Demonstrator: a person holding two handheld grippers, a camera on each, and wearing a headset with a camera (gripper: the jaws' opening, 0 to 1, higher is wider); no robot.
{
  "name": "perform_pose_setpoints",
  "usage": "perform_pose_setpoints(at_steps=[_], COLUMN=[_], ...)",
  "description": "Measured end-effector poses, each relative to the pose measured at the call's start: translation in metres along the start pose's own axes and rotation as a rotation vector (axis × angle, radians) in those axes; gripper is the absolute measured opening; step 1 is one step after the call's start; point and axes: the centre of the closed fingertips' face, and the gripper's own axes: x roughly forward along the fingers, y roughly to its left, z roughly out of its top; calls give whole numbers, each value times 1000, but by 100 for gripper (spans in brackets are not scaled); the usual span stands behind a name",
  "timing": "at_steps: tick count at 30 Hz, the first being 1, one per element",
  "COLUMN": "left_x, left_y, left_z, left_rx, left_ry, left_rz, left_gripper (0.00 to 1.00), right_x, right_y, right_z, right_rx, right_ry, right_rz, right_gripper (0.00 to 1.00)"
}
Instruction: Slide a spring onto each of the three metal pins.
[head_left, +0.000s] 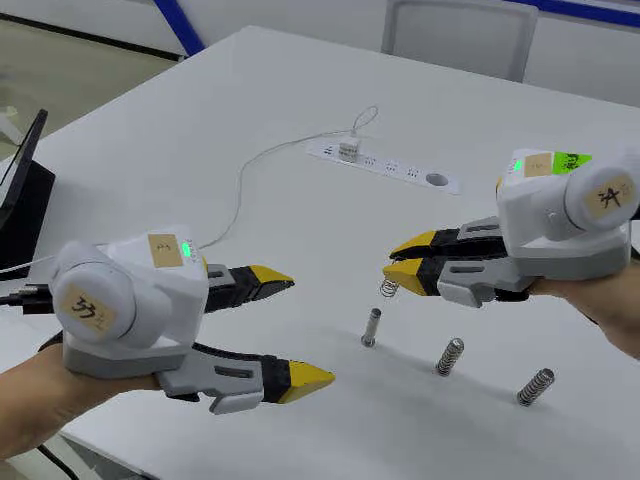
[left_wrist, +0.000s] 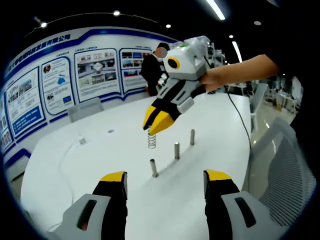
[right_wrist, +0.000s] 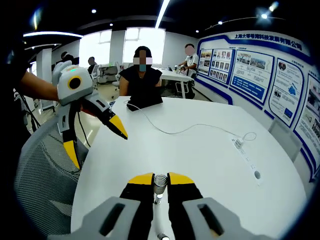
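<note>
The spring (head_left: 388, 288) we are working with hangs from the tip of the right gripper (head_left: 392, 265), whose jaws are pinched narrow on its upper coils. In the right gripper view it sits upright between the yellow tips. It is in the air, just above and slightly to the far right of the bare pin (head_left: 371, 327), not yet touching it. That pin is the leftmost of three standing in a row on the white table (head_left: 200, 130). The middle pin (head_left: 450, 356) and the right pin (head_left: 536, 386) each already wear a spring, so we judge two of the three done and the last threading in hand.

The left gripper (head_left: 305, 330) hovers at the near left, jaws spread wide with nothing between them. It points toward the pins and is well apart from them.

Farther back on the table lie a power strip (head_left: 385, 165) and a white cable (head_left: 250, 175) that runs from it toward the near left.

Next, we think, the spring's open lower end must be brought straight over the top of the bare pin, with its axis in line with the pin. Then it must be lowered until the coils take in the tip, and only after that should the jaws let go. A held spring can swing or tilt, so it may snag on the pin's edge. A slow, steady descent seems the safe way.
</note>
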Motion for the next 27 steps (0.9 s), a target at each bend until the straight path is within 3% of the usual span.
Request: perform_pose_setpoints(at_steps=[8, 16, 27], left_x=[-2, -4, -6], left_y=[1, 5, 4], left_z=[-10, -4, -10], left_rx=[-36, -76, -96], left_ry=[19, -22, -14], left_rz=[9, 33, 39], left_gripper=[74, 83, 88], right_x=[14, 23, 30], right_y=[-4, -3, 3], right_z=[-17, -28, -37], right_rx=[28, 43, 41], right_ry=[43, 69, 103], right_rz=[5, 14, 26], right_gripper=[10, 10, 10])
